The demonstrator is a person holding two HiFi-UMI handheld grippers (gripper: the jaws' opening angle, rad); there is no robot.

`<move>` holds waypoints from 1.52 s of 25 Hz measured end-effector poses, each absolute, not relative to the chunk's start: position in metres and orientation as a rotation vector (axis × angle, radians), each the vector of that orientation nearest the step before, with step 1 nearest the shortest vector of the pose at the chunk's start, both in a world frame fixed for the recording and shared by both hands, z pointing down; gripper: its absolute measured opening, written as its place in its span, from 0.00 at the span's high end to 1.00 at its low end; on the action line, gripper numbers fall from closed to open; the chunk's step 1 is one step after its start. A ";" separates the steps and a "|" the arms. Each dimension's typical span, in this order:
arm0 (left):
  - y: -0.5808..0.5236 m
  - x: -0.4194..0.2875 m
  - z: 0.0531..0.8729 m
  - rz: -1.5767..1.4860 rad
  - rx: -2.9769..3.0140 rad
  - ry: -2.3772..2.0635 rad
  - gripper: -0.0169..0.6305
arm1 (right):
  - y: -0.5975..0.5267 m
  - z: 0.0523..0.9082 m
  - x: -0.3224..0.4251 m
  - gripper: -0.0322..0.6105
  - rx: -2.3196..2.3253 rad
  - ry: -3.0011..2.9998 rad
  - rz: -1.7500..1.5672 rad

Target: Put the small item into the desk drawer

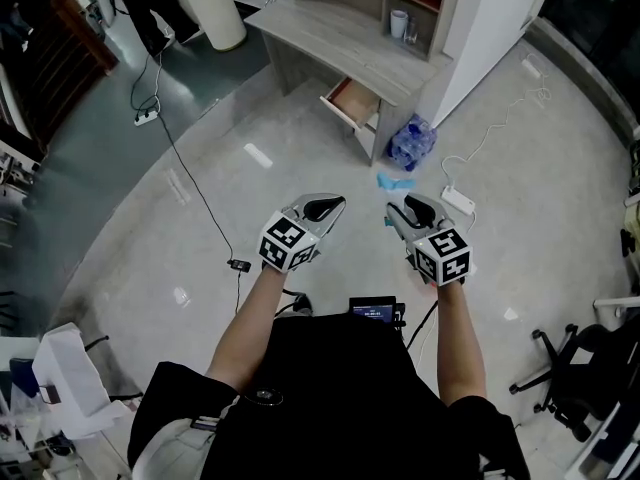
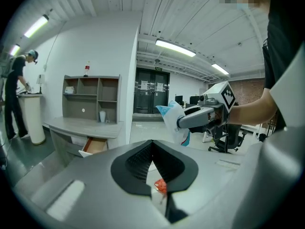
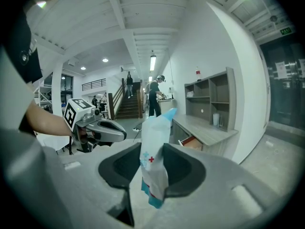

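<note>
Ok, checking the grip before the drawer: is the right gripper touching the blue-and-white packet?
Touching. The right gripper view shows the right gripper clamped on the blue-and-white packet, which stands up between its jaws.

The small packet [image 3: 153, 175] was white, with light blue ends and a little red cross. The left claw [image 2: 152, 147] and the right claw [image 3: 151, 149] were grey with black pads. The drawer [image 1: 352, 101] was reddish-brown inside.

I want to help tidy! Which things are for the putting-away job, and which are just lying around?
For the job: white-and-blue packet, right gripper holding it, open desk drawer.
Just lying about: blue bag, power strip, cup, office chair.
</note>
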State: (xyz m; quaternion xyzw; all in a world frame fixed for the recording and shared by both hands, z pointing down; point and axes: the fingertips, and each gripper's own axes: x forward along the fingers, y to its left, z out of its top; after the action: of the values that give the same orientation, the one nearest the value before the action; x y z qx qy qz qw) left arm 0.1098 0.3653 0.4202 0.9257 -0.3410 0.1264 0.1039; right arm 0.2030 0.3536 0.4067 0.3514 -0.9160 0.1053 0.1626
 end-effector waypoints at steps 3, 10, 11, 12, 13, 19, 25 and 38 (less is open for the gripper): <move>0.367 0.117 0.423 0.400 2.725 -1.023 0.97 | 0.351 0.411 0.213 0.73 0.985 -2.623 0.310; 0.369 0.114 0.429 0.424 2.695 -1.063 0.97 | 0.347 0.422 0.216 0.73 0.963 -2.637 0.355; 0.368 0.112 0.431 0.426 2.690 -1.063 0.97 | 0.346 0.423 0.215 0.73 0.960 -2.638 0.360; 0.366 0.111 0.432 0.424 2.686 -1.062 0.97 | 0.346 0.424 0.214 0.73 0.958 -2.638 0.363; 0.365 0.110 0.433 0.420 2.683 -1.058 0.97 | 0.344 0.425 0.212 0.73 0.957 -2.637 0.366; 0.345 0.102 0.444 0.405 2.686 -1.005 0.97 | 0.327 0.431 0.201 0.73 0.984 -2.614 0.382; 0.307 0.082 0.453 0.401 2.686 -0.956 0.97 | 0.293 0.432 0.181 0.73 1.016 -2.571 0.384; 0.230 0.013 0.461 0.414 2.717 -0.862 0.97 | 0.223 0.436 0.118 0.73 1.098 -2.486 0.400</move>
State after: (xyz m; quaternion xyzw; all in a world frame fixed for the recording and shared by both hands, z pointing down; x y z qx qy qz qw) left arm 0.0128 0.2301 0.4609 0.9352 -0.2967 0.1425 0.1303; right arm 0.1177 0.2226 0.4363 0.3918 -0.8875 0.1427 0.1960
